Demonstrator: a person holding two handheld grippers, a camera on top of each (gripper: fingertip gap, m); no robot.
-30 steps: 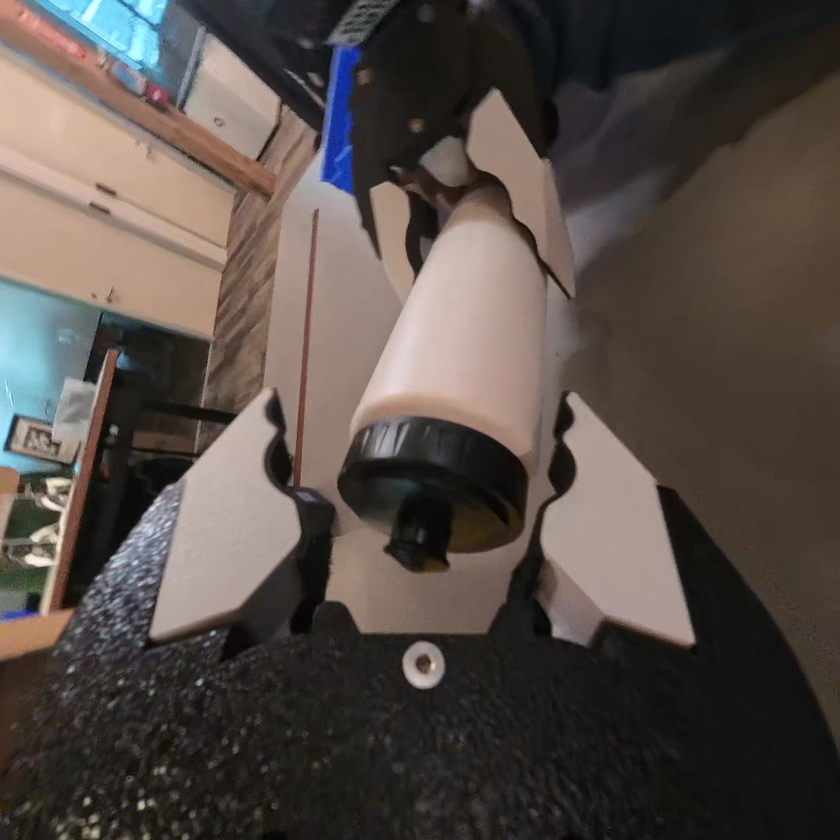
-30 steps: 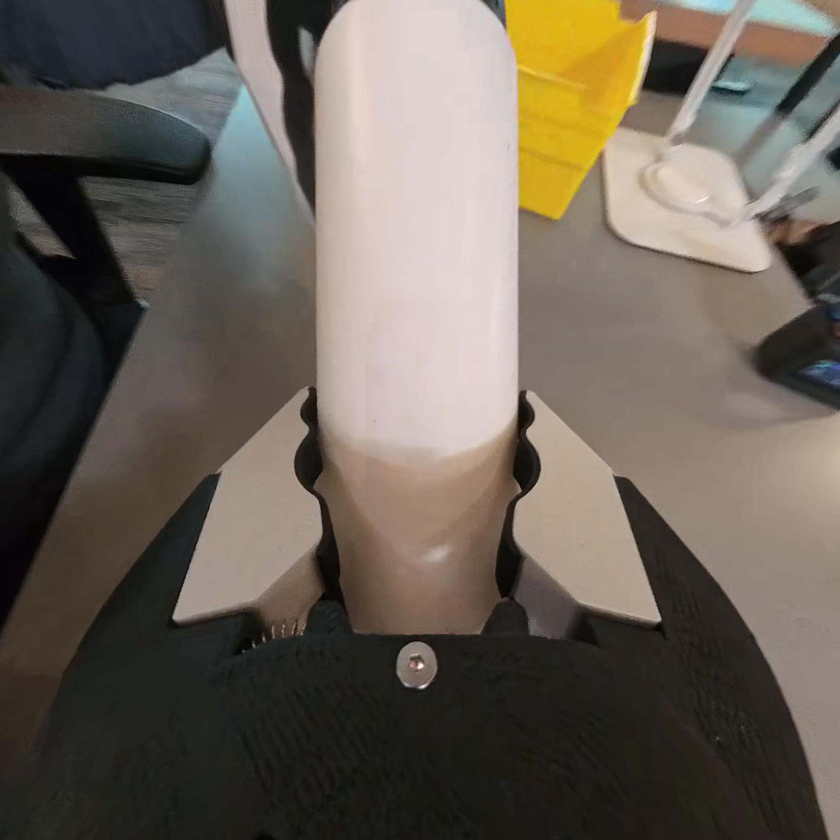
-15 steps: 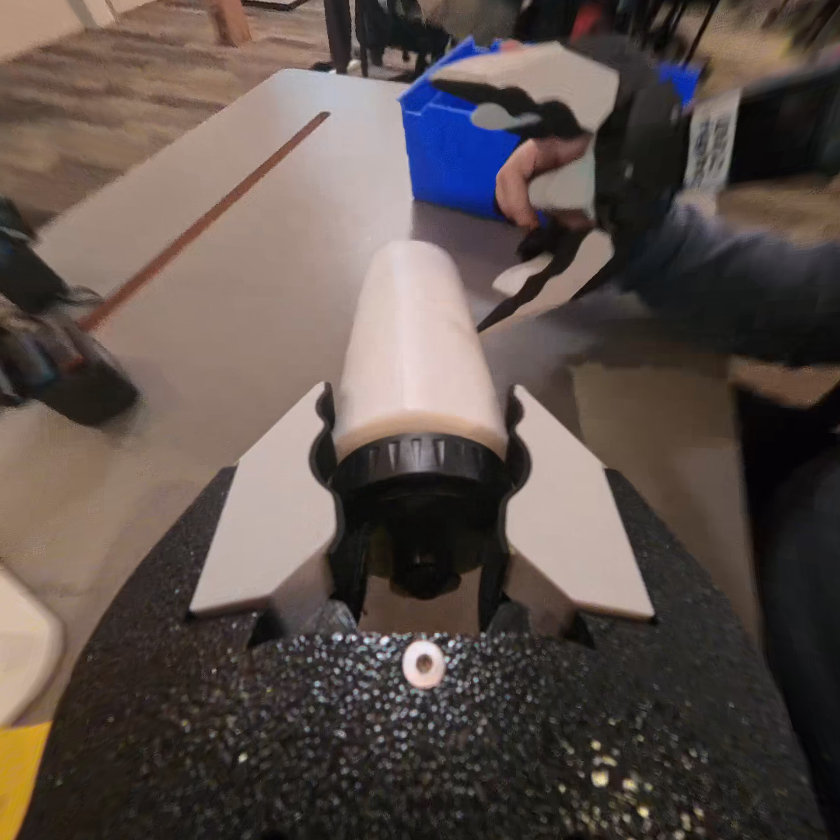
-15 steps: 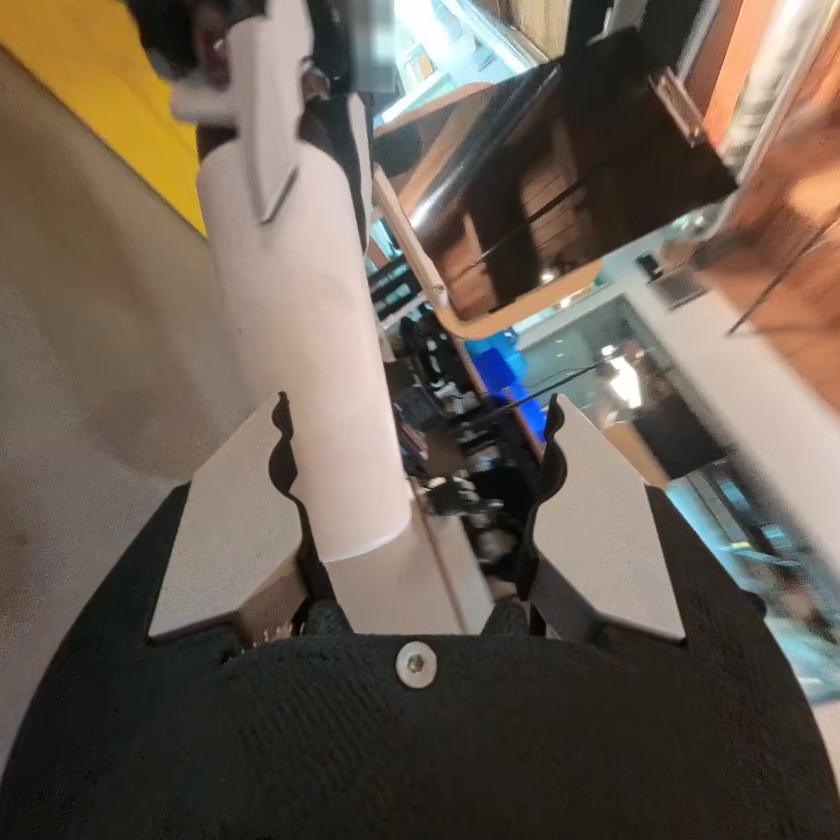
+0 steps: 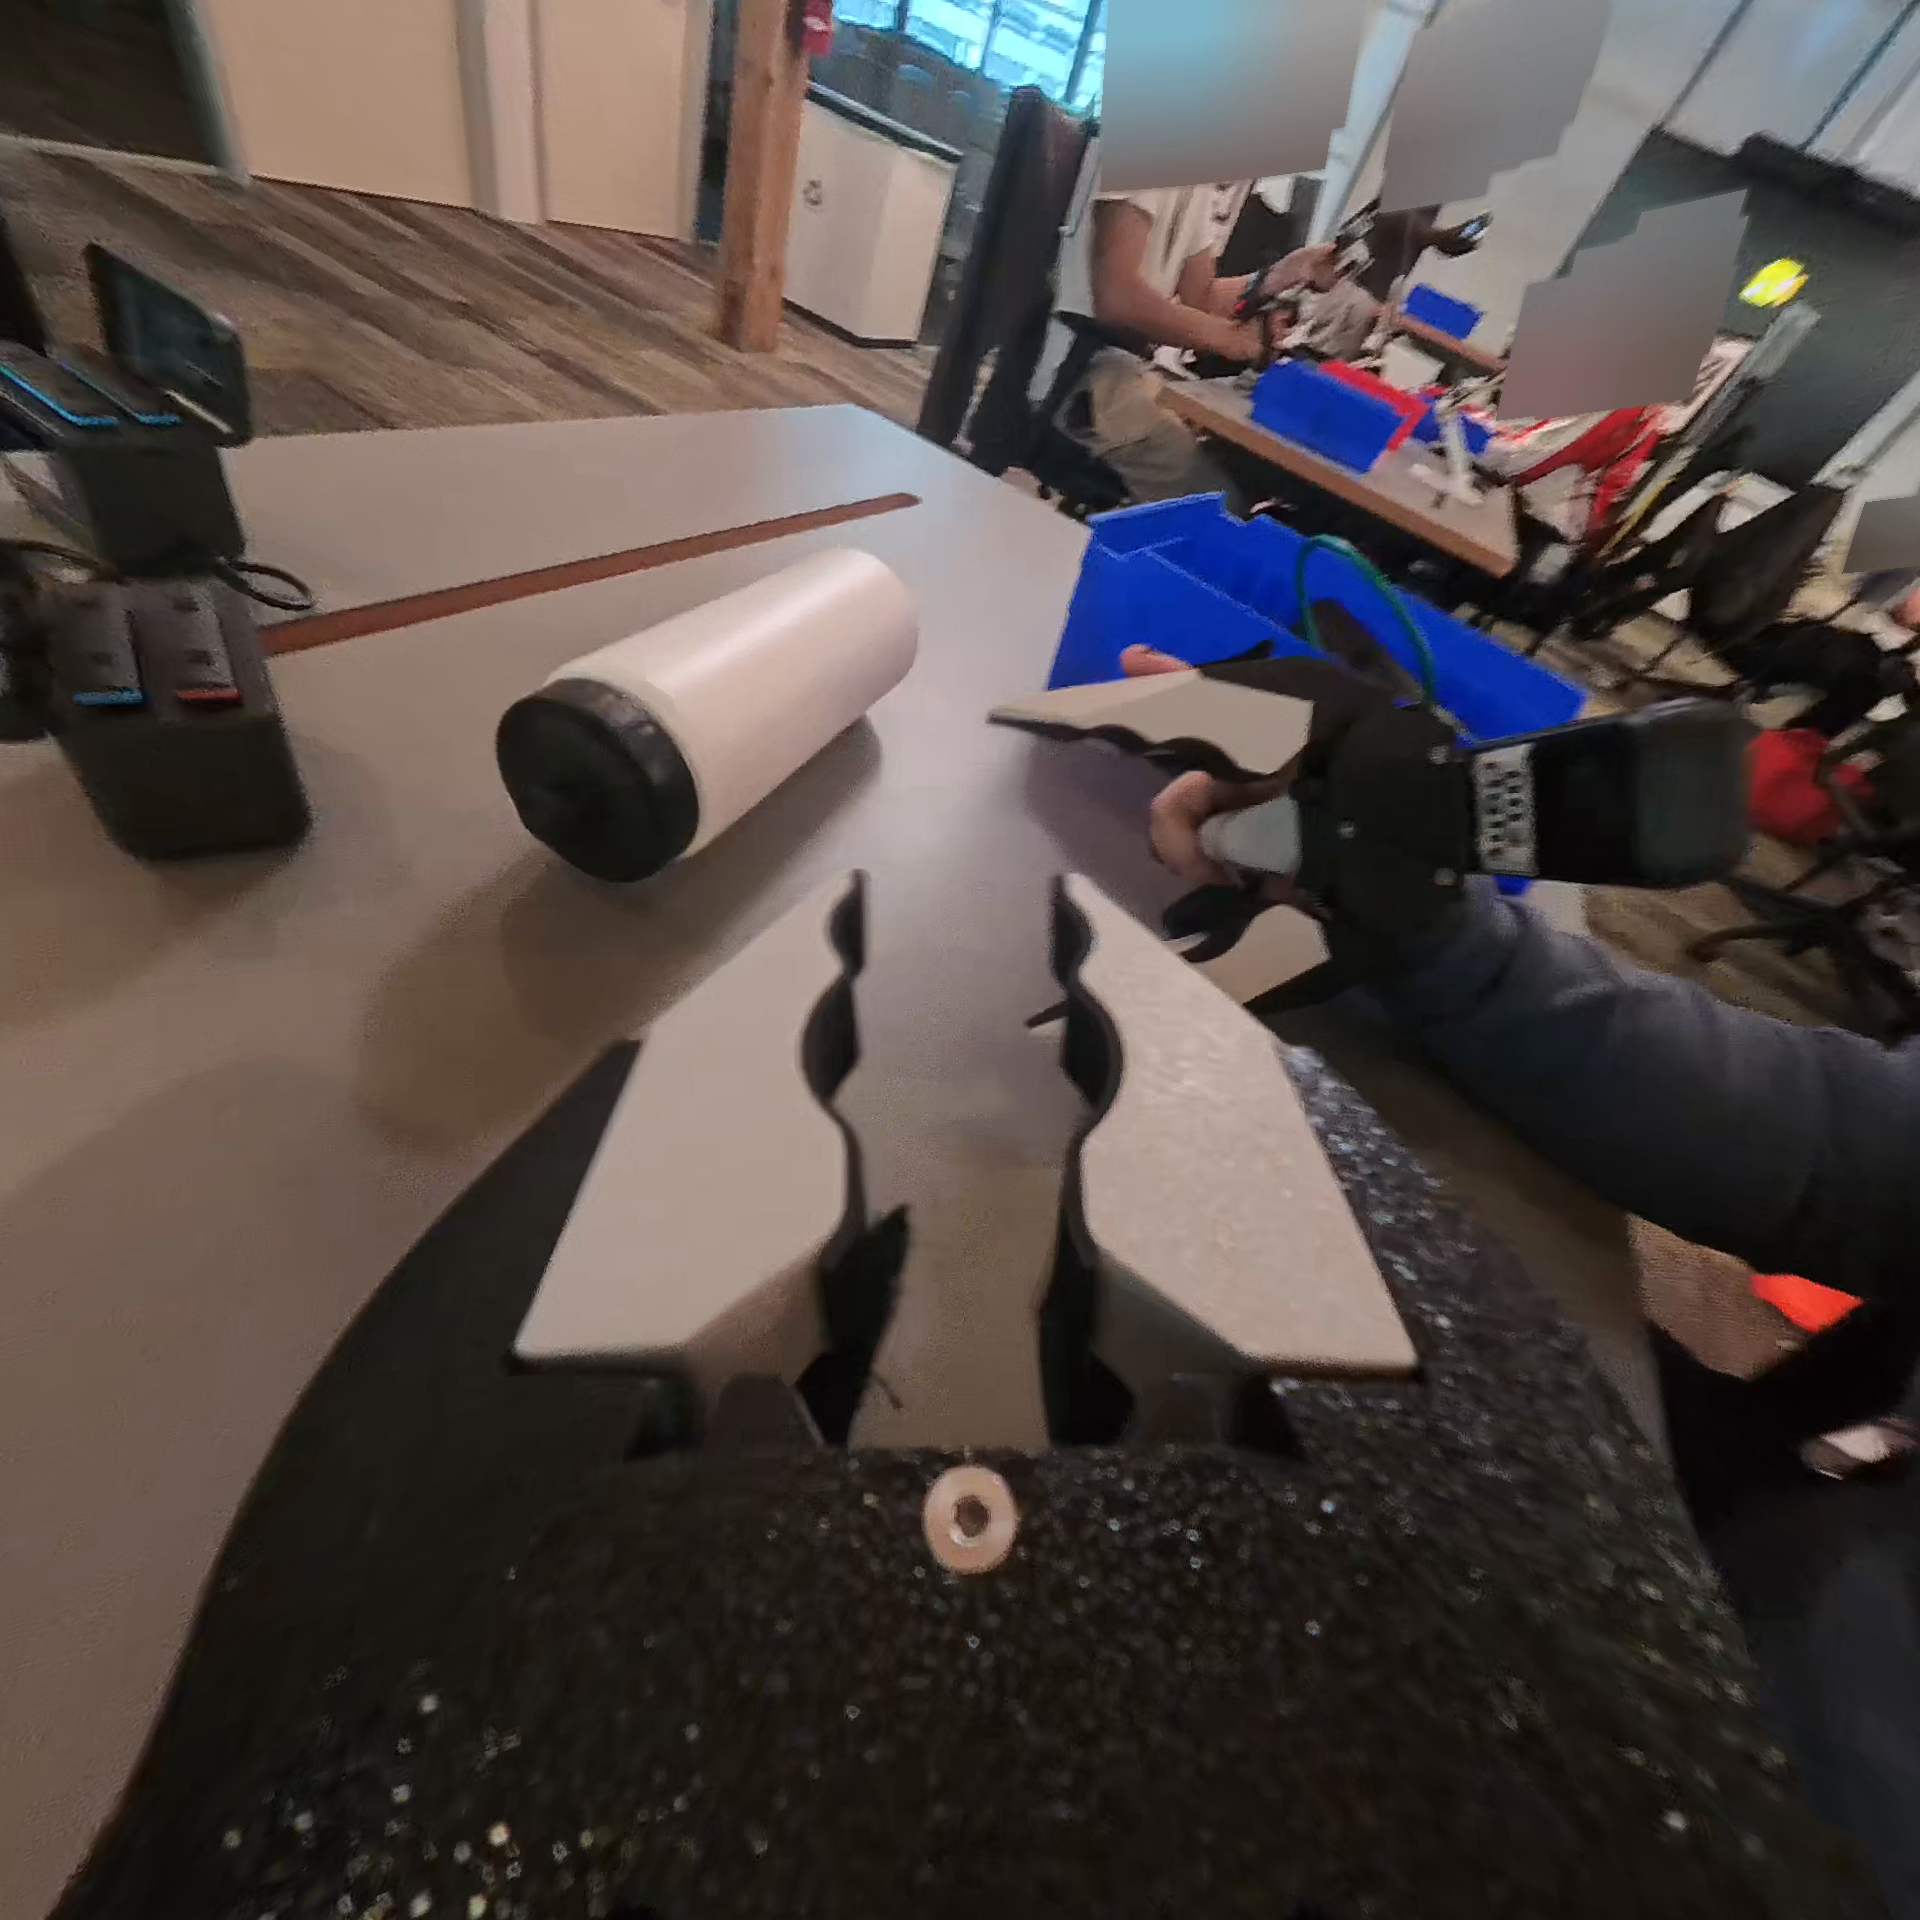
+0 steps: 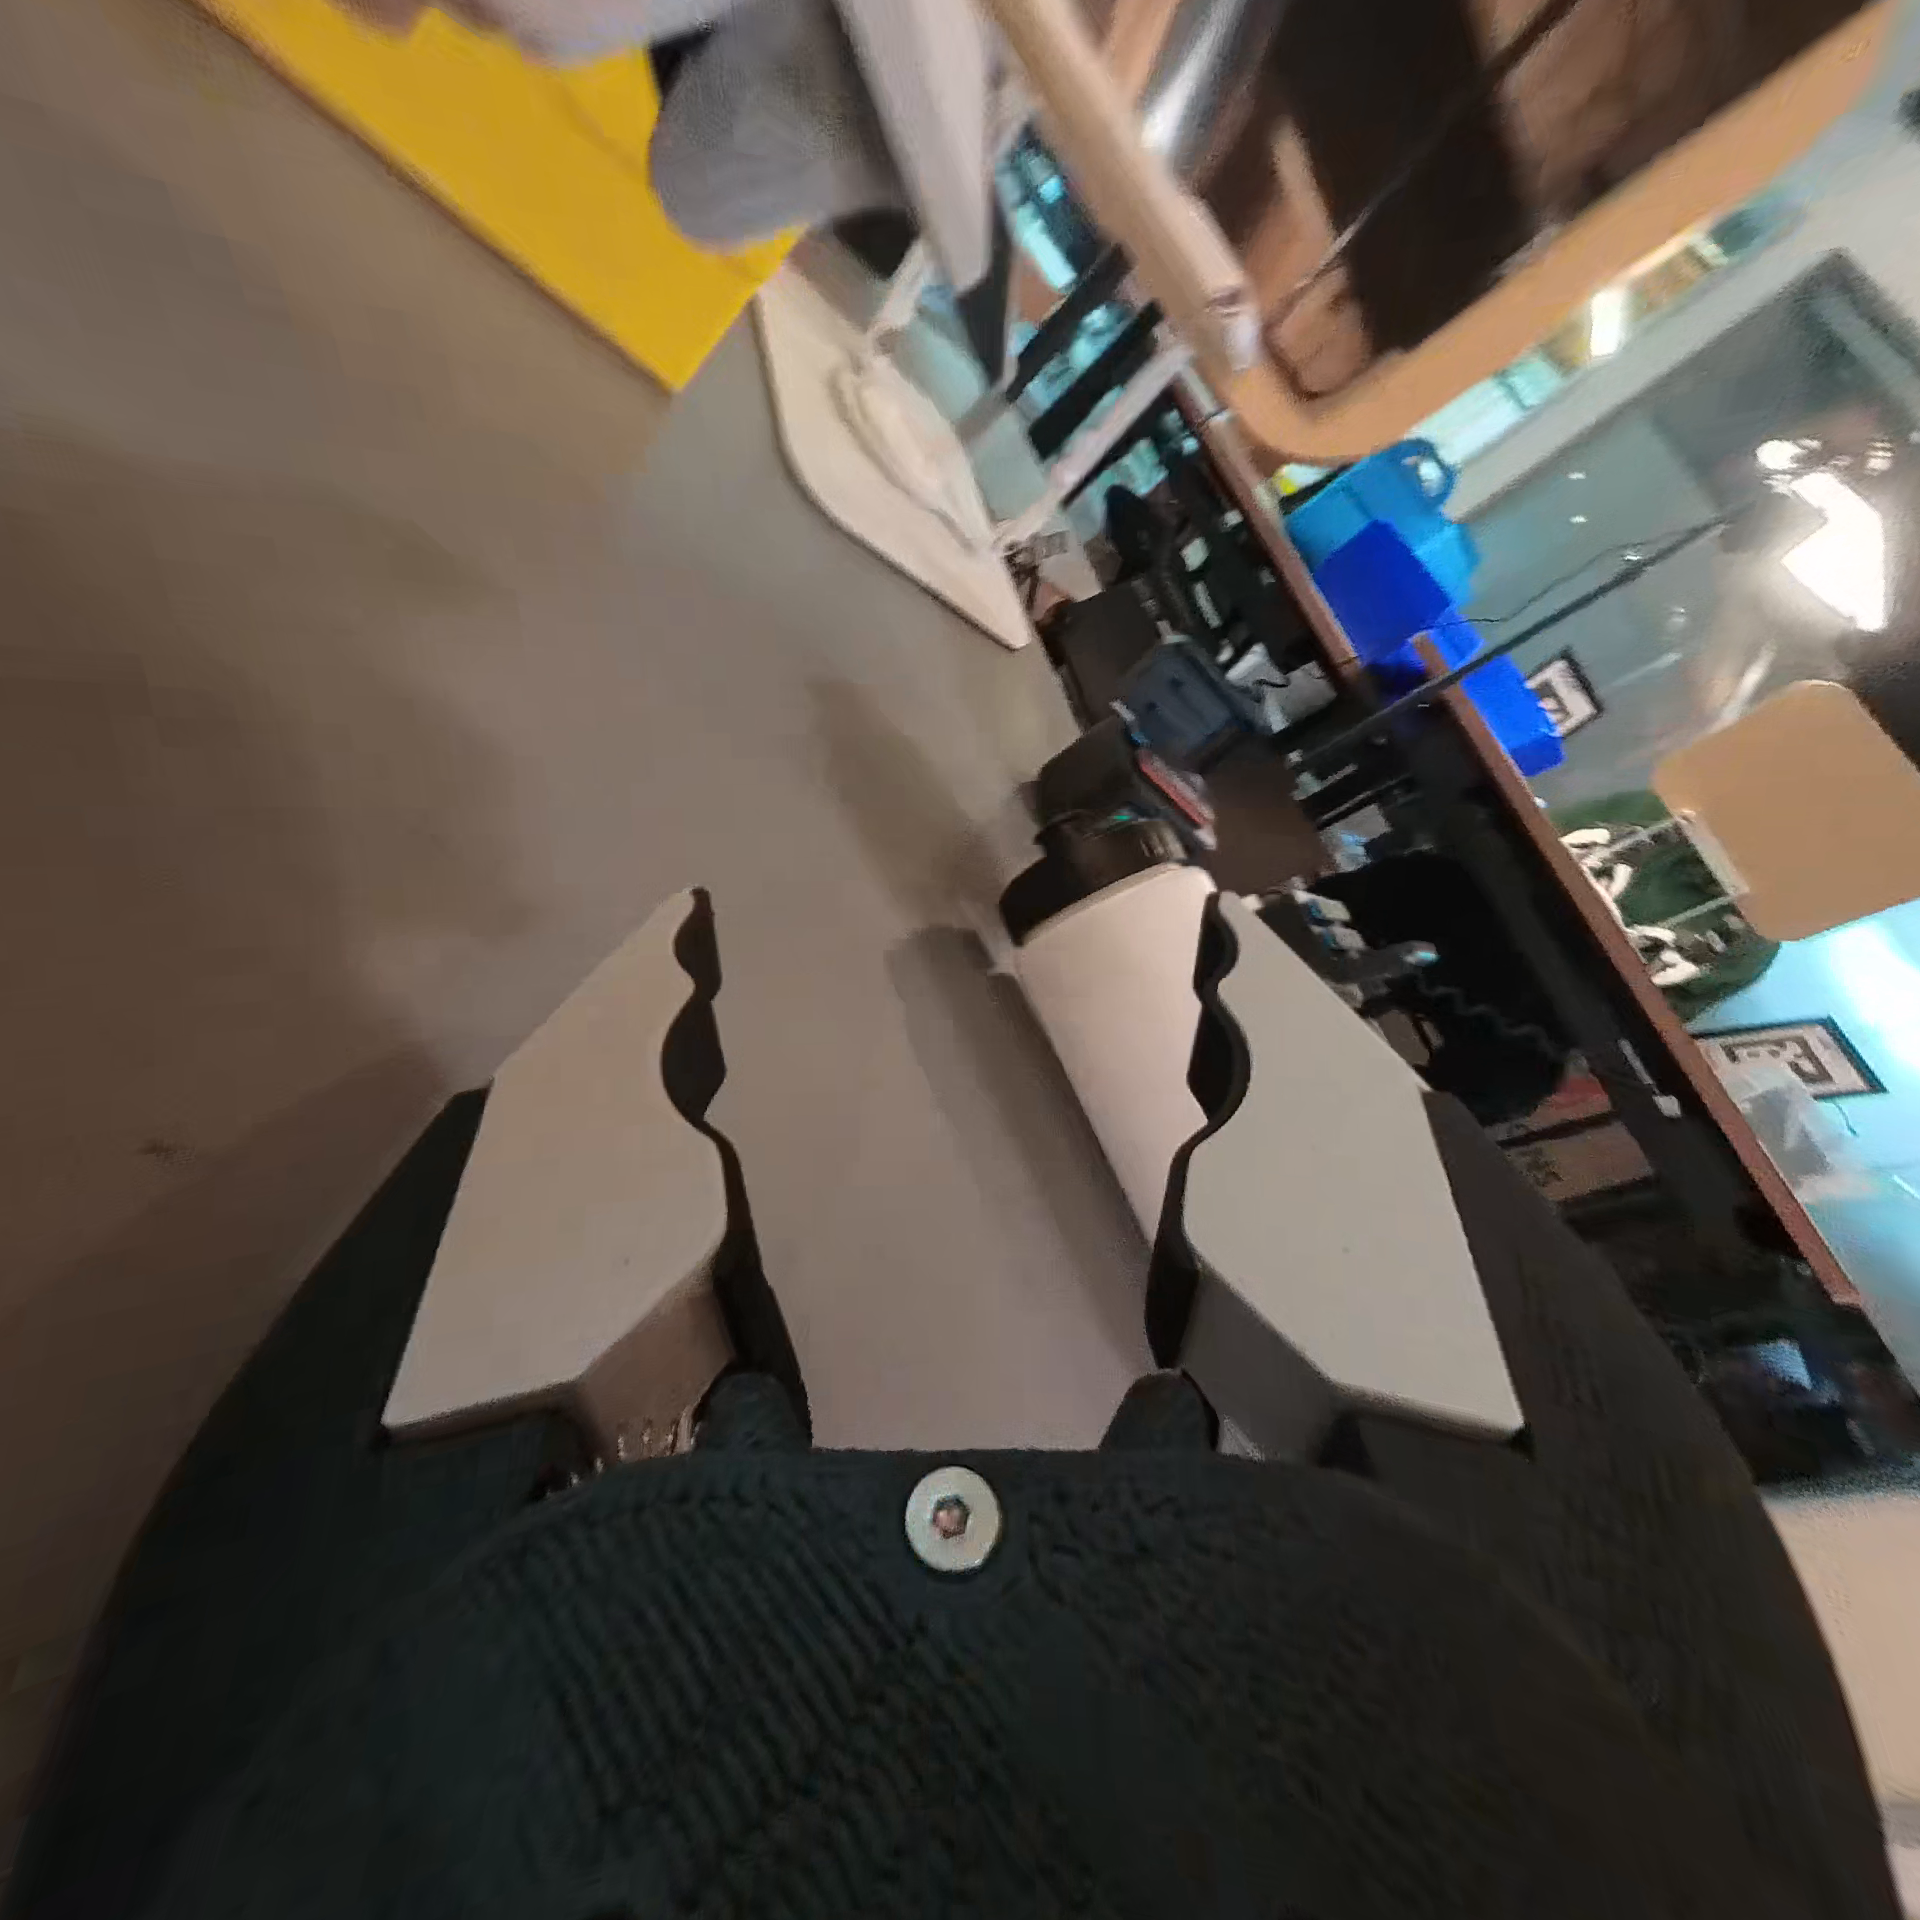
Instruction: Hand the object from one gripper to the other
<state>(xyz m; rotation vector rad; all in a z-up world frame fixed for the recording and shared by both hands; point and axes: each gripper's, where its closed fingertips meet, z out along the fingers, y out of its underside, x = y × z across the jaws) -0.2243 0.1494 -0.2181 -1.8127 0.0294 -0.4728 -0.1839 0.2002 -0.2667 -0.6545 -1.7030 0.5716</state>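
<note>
The white bottle (image 5: 748, 675) with a black cap lies on its side on the grey table (image 5: 312, 1039), cap end towards me. My left gripper (image 5: 956, 904) is empty, its fingers a narrow gap apart, and sits below and right of the bottle, apart from it. My right gripper (image 5: 1029, 862) shows at the right of the left wrist view, held by a hand, open and empty, right of the bottle. In the right wrist view my right gripper (image 6: 956, 914) is wide open and the bottle (image 6: 1101, 997) lies on the table beyond it, partly behind the right finger.
A blue bin (image 5: 1195, 613) stands behind the right gripper. A black charger box (image 5: 166, 717) sits at the table's left. A yellow bin (image 6: 540, 177) and a white lamp base (image 6: 883, 447) lie at the far side. People sit at another table behind. The gap from one gripper's tips to the other's is roughly 9 cm.
A second ago the right gripper held the bottle; half a second ago the left gripper held it by the cap. Now the bottle lies on the table and both grippers are empty and drawn back.
</note>
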